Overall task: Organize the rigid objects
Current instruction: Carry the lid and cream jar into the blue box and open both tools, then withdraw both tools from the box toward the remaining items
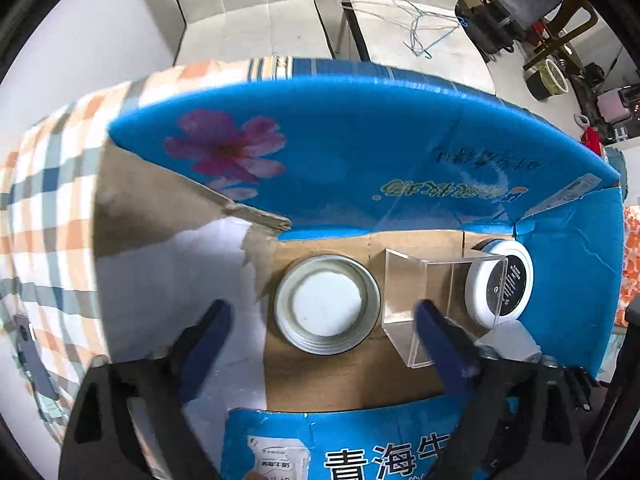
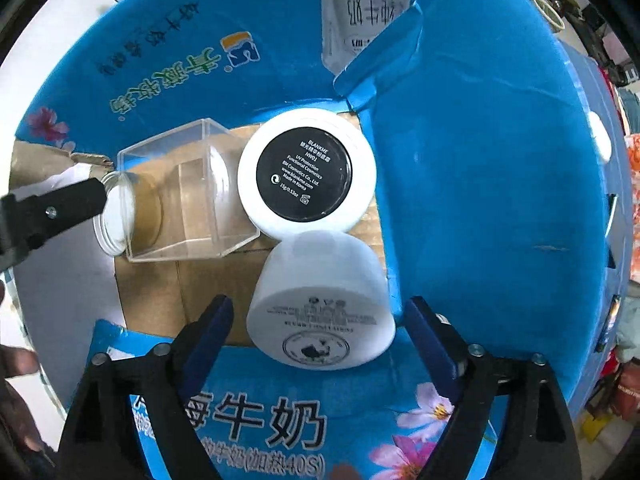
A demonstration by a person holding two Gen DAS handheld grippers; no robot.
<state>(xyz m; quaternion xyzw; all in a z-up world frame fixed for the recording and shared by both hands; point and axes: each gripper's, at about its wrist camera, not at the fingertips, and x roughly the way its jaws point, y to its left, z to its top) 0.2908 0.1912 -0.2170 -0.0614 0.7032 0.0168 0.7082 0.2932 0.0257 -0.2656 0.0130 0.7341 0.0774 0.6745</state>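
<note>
A blue milk carton box point(image 1: 360, 160) lies open with a brown cardboard floor. In the left wrist view a round metal-rimmed white lid point(image 1: 327, 305) sits on the floor, a clear plastic box point(image 1: 436, 296) right of it, then a white compact with a black label point(image 1: 500, 284). My left gripper point(image 1: 322, 322) is open just above the lid. In the right wrist view the compact point(image 2: 306, 174) stands on edge, the clear box point(image 2: 184, 196) lies to its left, and a white jar point(image 2: 320, 308) lies on its side between the fingers of my open right gripper point(image 2: 318, 318), not clamped.
The box flaps point(image 2: 500, 152) rise on the right and far sides. A checked tablecloth point(image 1: 44, 184) covers the table at left. A white sofa point(image 1: 256, 4) with wire hangers point(image 1: 424, 24) stands behind. The left gripper's black finger point(image 2: 56, 208) shows in the right wrist view.
</note>
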